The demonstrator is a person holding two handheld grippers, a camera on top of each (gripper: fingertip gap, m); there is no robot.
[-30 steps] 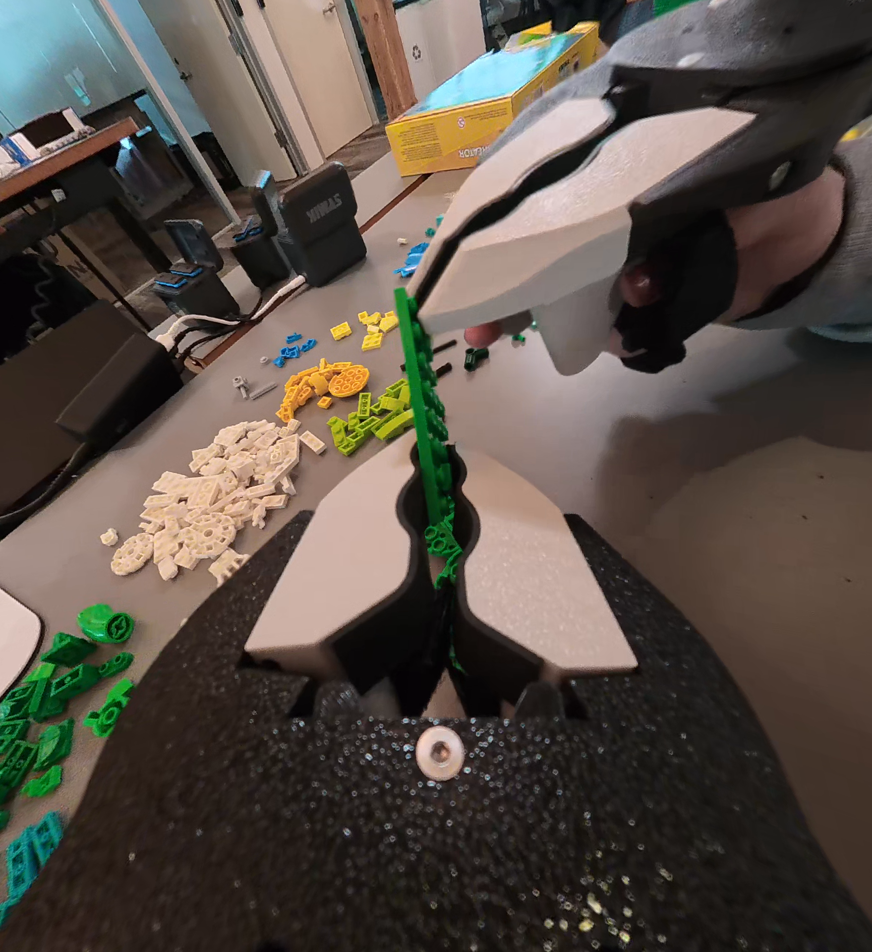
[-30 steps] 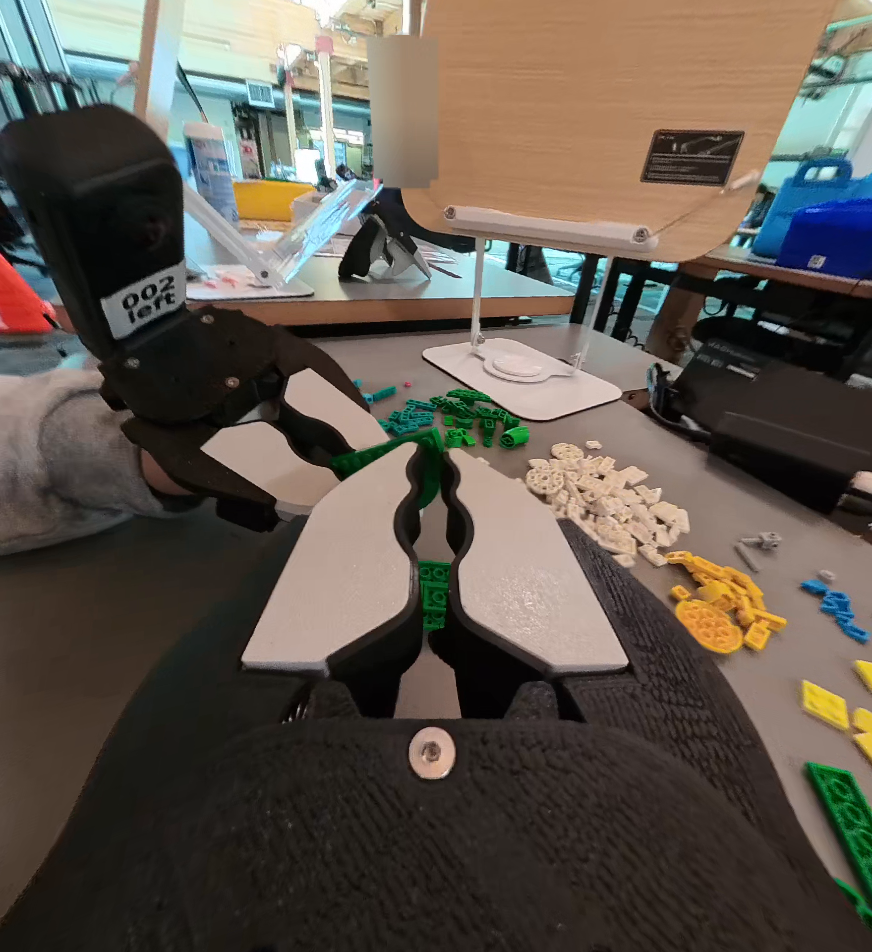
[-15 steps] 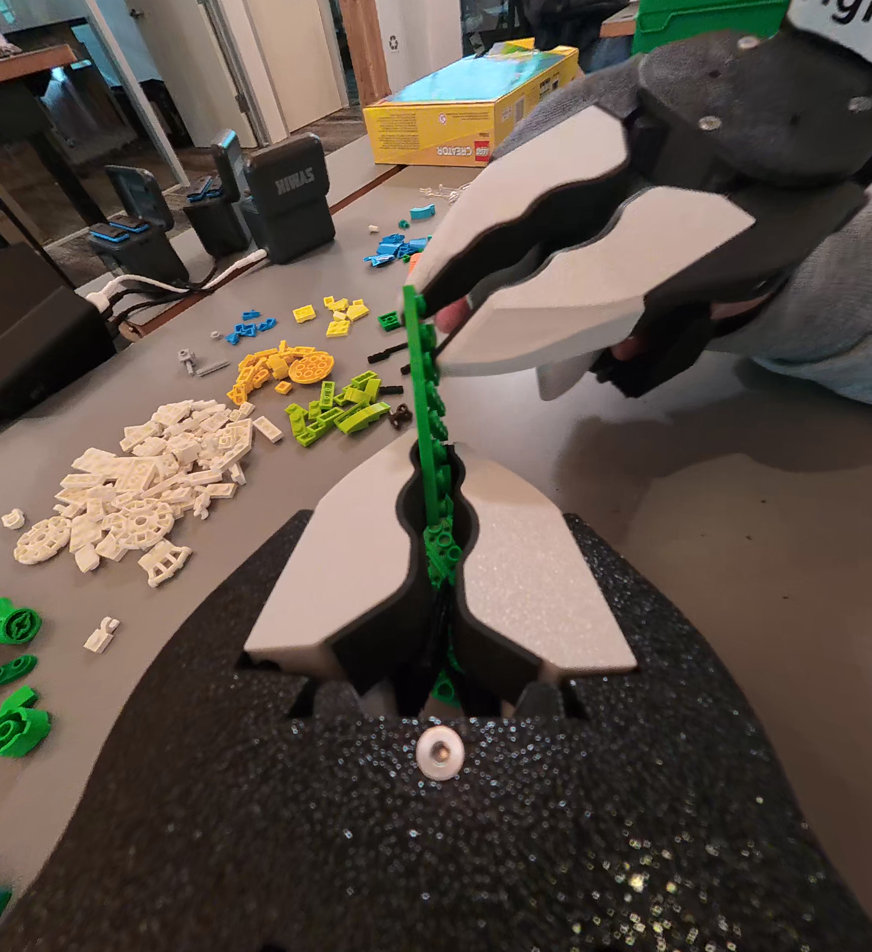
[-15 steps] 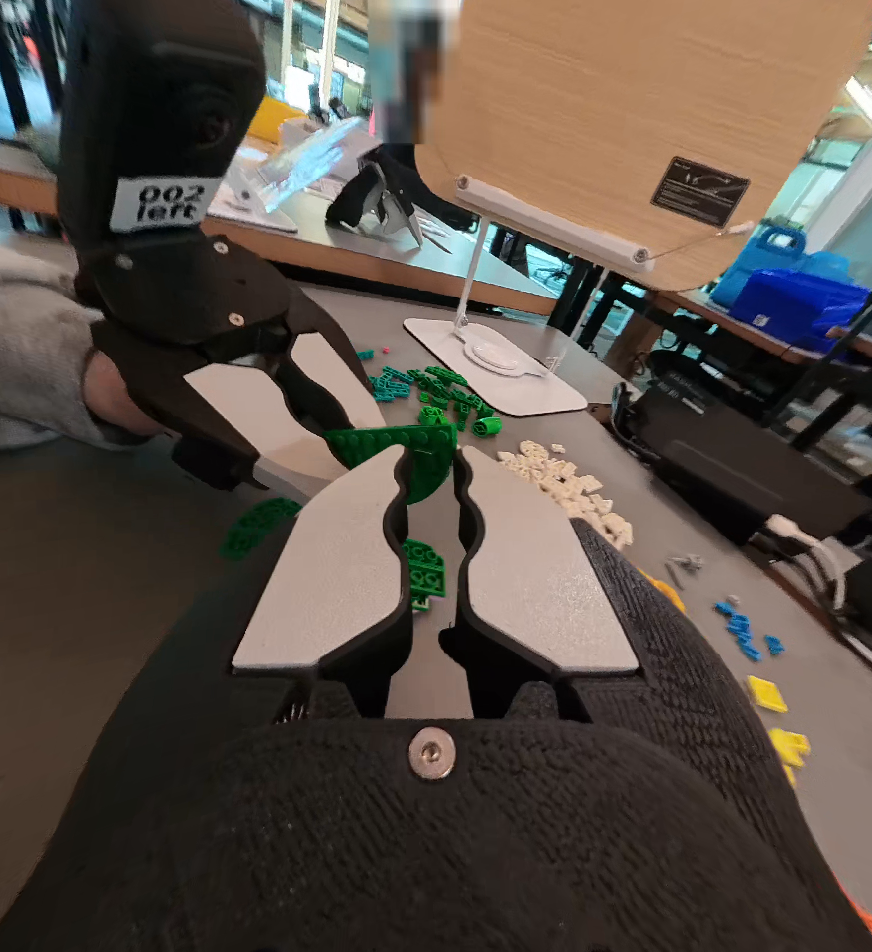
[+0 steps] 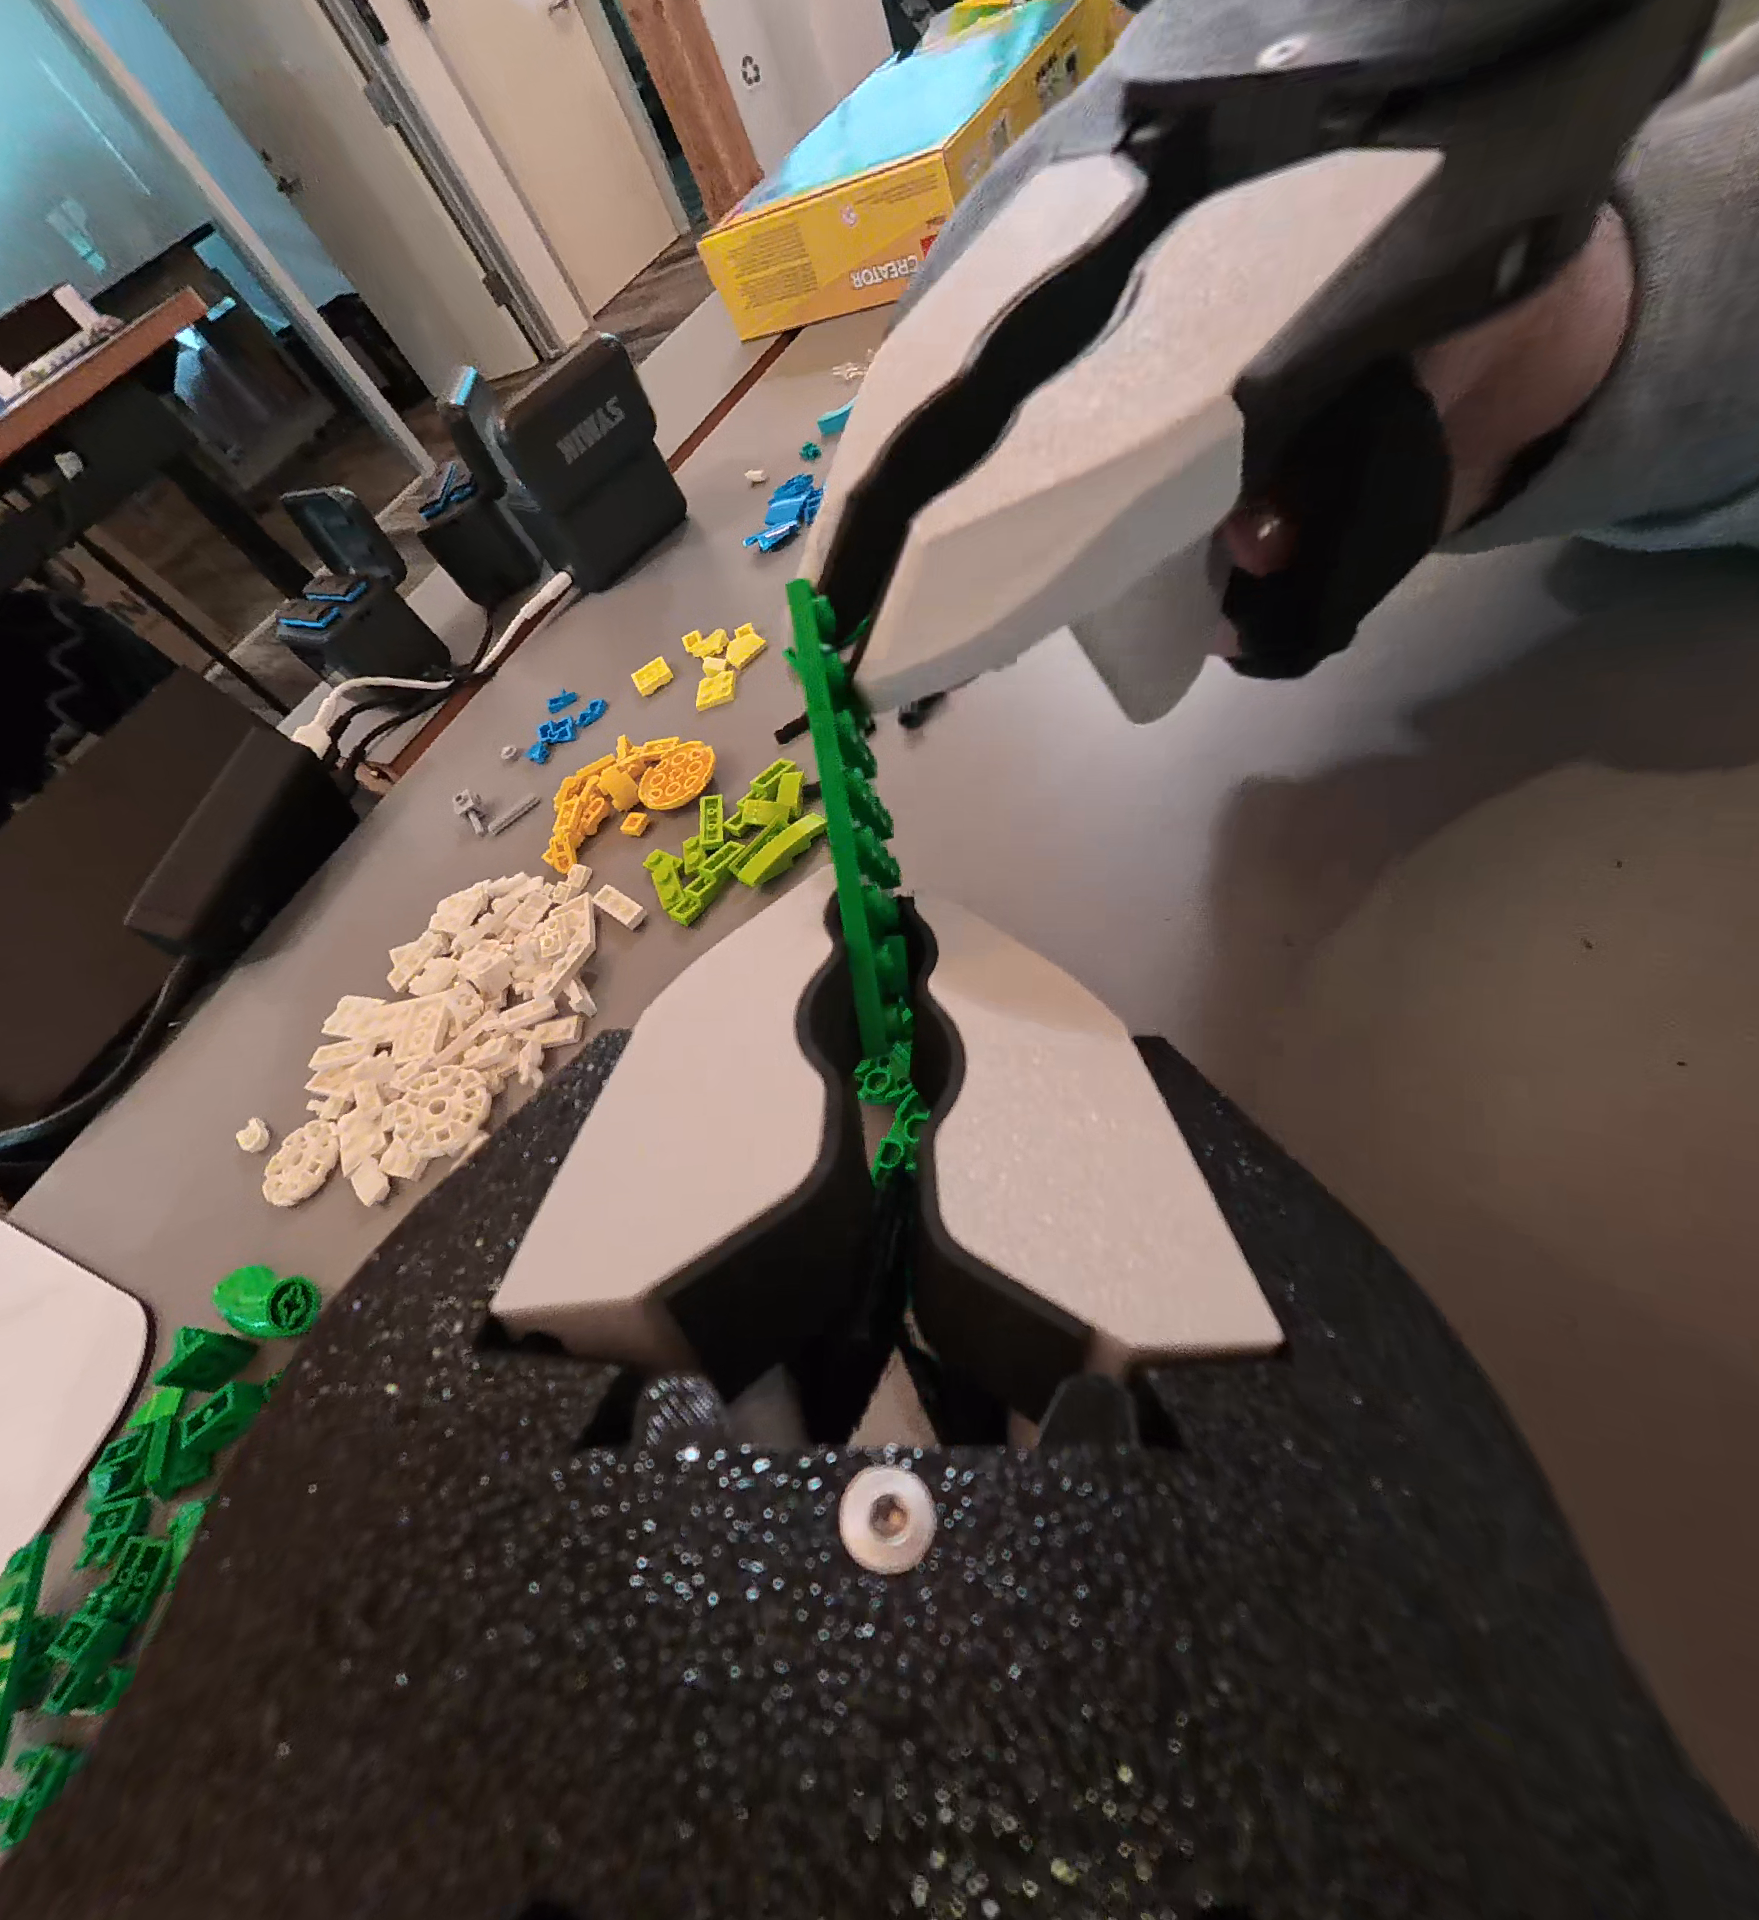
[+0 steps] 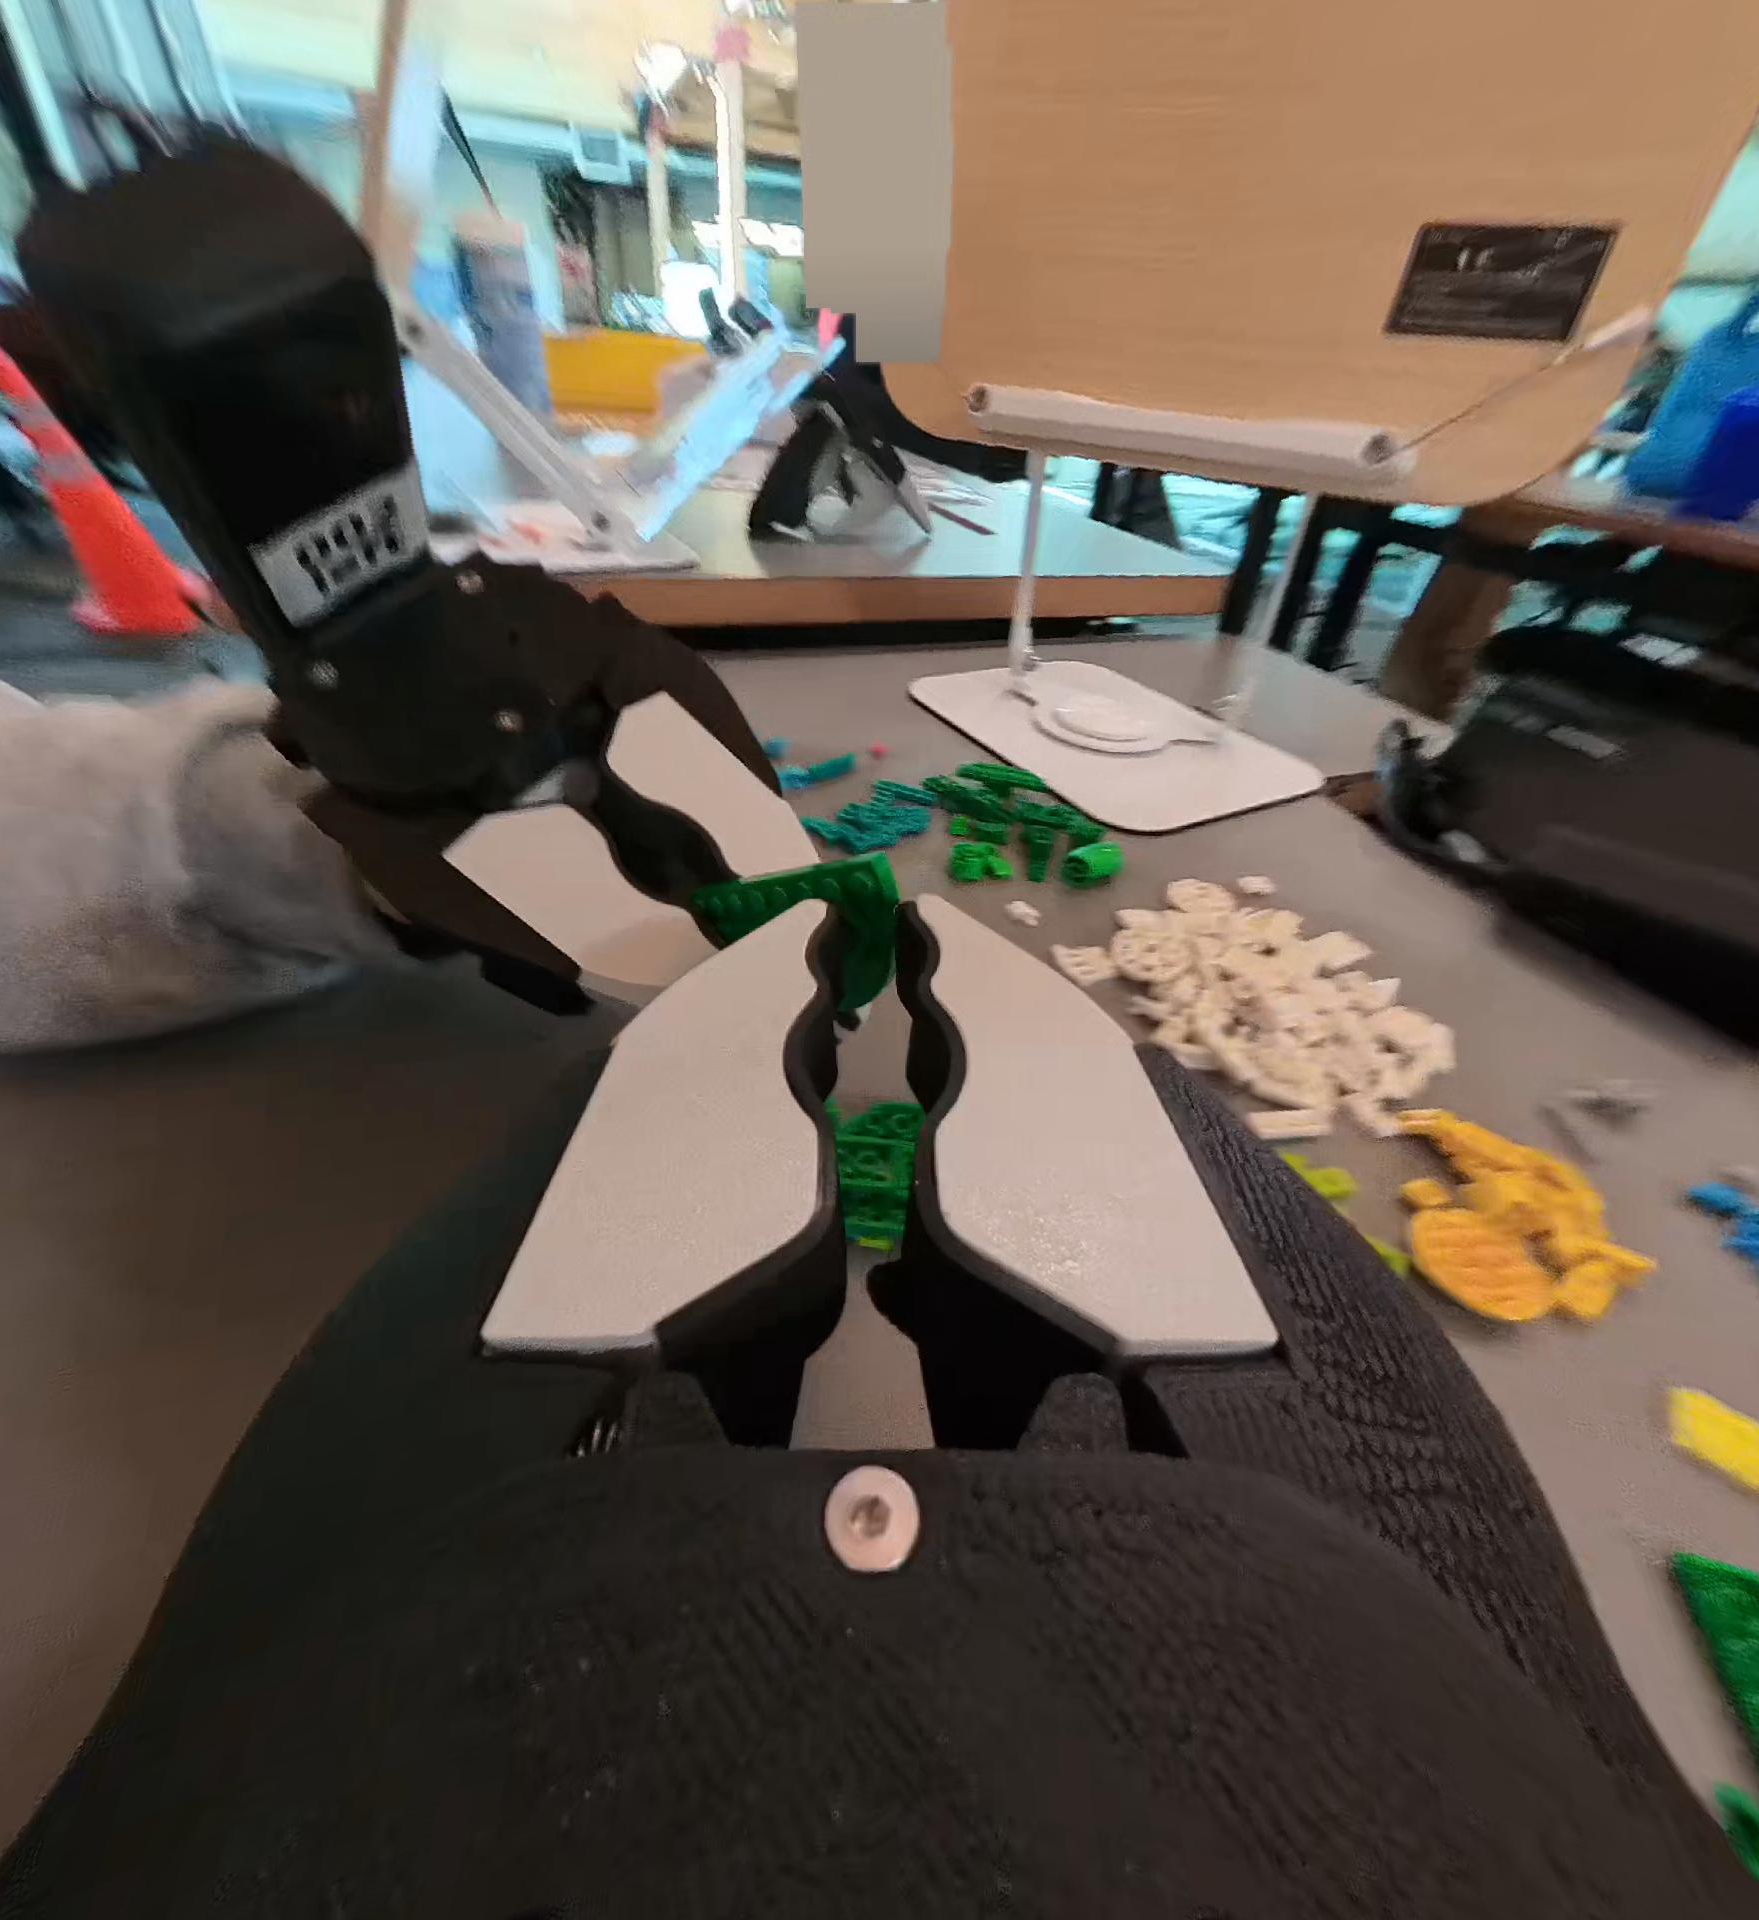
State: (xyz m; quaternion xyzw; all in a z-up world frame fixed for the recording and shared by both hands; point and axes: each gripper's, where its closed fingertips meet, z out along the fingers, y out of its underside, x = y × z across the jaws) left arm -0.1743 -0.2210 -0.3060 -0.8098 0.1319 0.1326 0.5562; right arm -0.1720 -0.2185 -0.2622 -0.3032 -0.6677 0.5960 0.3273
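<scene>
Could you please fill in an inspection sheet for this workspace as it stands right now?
Surface: grey table, bare on the right in the left wrist view.
Job's things: green plate, held edge-up above the table.
Clutter: bricks sorted by colour: white pile, orange pile, lime pile, yellow bricks, blue bricks, green bricks; yellow box at the far edge.
Grippers: left gripper clamps the plate's near end; right gripper meets the plate's far end, contact unclear.
Cables: white cable and black cables at the left edge by black cases.
Surroundings: white stand base under a wooden panel; other desks, orange cone.
</scene>
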